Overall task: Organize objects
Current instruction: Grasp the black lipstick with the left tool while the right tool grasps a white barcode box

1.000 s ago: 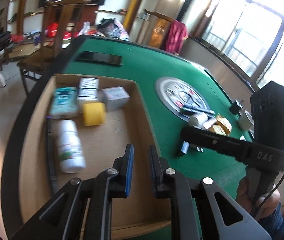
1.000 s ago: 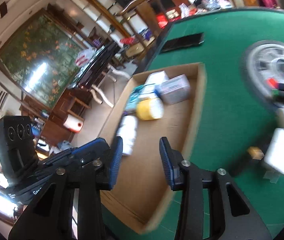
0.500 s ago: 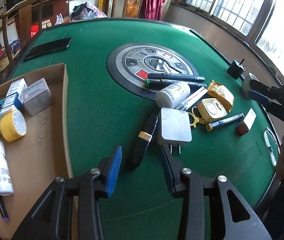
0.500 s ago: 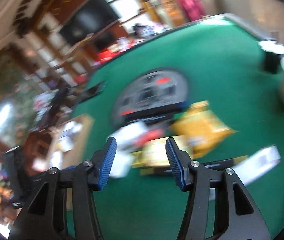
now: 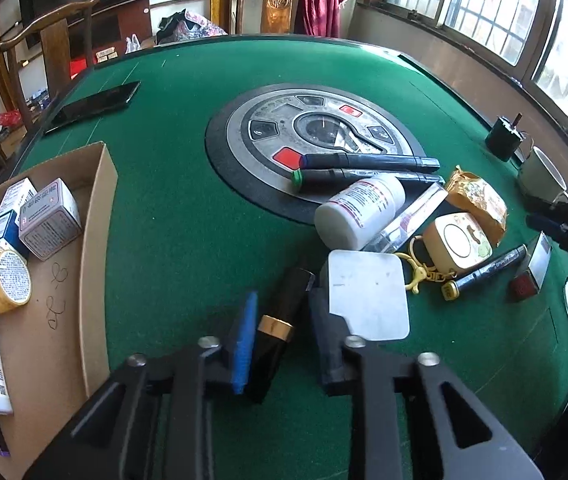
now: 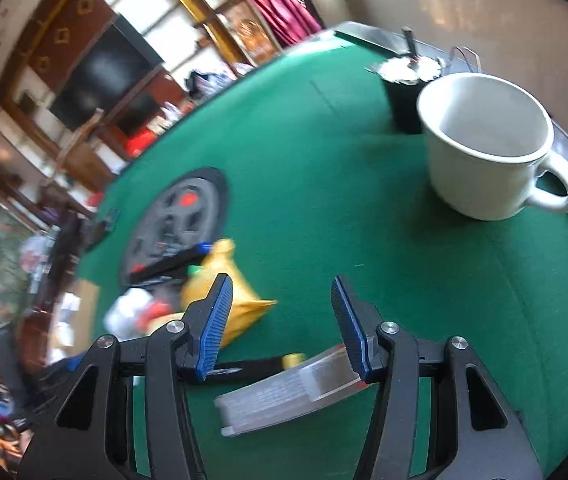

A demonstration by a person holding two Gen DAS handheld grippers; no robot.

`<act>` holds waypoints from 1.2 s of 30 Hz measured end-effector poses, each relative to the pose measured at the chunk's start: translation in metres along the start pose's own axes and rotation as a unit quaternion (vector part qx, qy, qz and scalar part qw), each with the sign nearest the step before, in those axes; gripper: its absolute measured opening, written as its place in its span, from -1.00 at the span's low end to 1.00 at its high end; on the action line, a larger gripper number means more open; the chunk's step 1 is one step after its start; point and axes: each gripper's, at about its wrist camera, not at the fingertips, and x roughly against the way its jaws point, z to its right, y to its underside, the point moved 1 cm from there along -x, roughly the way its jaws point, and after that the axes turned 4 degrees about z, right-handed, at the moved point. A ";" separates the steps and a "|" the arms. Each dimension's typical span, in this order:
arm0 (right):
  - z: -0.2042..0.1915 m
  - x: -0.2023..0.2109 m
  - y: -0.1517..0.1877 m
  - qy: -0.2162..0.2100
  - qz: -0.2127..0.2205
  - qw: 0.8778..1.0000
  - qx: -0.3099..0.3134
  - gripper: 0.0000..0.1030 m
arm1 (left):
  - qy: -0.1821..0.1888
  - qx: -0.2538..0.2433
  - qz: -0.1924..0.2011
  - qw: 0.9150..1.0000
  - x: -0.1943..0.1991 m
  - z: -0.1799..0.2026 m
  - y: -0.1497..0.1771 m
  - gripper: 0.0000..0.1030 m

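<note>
Since the earlier frame, the left gripper (image 5: 280, 332) has advanced from the box (image 5: 98, 216) and its jaws have just been closing around the black tube (image 5: 280, 322); contact appears partial. Right view: right gripper (image 6: 282, 320) half-open, empty, above a clear case (image 6: 284, 396), mug (image 6: 487, 144) beyond.

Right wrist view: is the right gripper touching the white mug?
Apart. The right wrist view shows a broad stretch of green felt between the open fingertips of the right gripper and the white mug.
</note>
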 end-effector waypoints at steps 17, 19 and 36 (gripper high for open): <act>-0.069 0.052 0.110 -0.038 -0.083 0.977 0.191 0.00 | -0.009 0.009 0.004 1.000 0.006 -0.002 0.015 -0.66; -0.078 0.046 0.115 -0.044 -0.095 0.972 0.212 0.00 | -0.017 0.001 0.006 1.000 0.005 0.000 0.014 -0.65; -0.093 0.047 0.127 -0.035 -0.039 0.974 0.222 -0.46 | 0.039 0.027 0.059 0.997 0.045 0.000 0.041 -0.68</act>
